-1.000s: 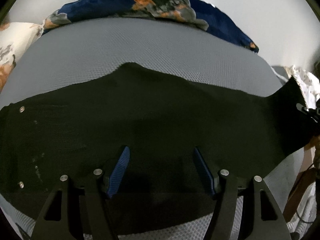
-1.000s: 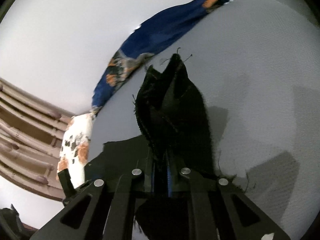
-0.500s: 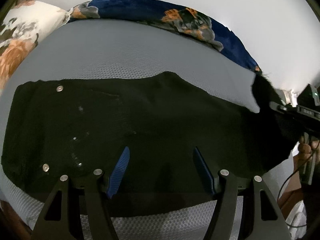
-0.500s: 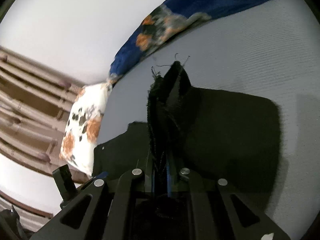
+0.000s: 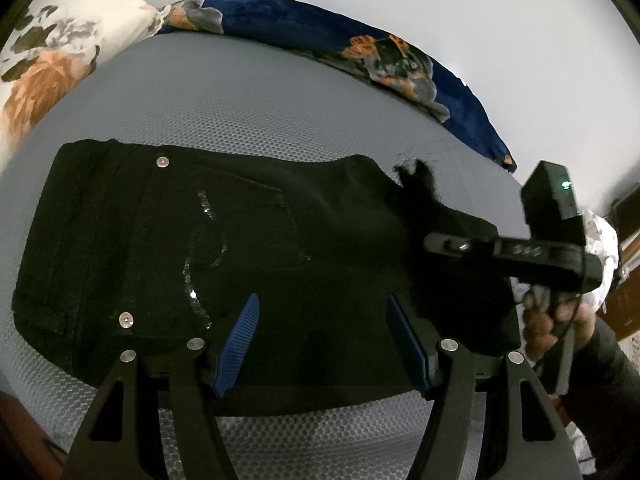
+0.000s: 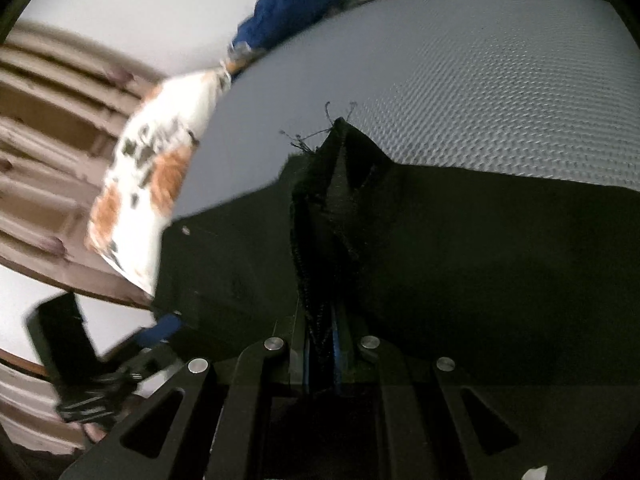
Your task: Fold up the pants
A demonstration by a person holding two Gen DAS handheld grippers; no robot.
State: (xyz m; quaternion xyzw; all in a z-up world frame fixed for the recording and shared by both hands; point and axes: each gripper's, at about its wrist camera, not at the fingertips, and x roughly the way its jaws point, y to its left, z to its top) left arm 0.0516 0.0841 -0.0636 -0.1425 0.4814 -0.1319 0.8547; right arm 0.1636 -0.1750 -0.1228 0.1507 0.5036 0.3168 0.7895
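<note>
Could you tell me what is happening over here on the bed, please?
A person is folding a pair of black denim pants on a grey mesh-textured mattress, with a handheld gripper in each hand. The right gripper is shut on the frayed leg hem and holds it over the laid-out part of the pants. The left gripper hangs open above the near edge of the pants, gripping nothing.

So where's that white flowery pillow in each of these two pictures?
Left wrist view: the pillow fills the top left corner, at the far left end of the grey mattress.
Right wrist view: the pillow sits left of centre, blurred, against the wooden slats.
Shared landmark: the black pants spread on the mattress, their silver studs toward the pillow.
</note>
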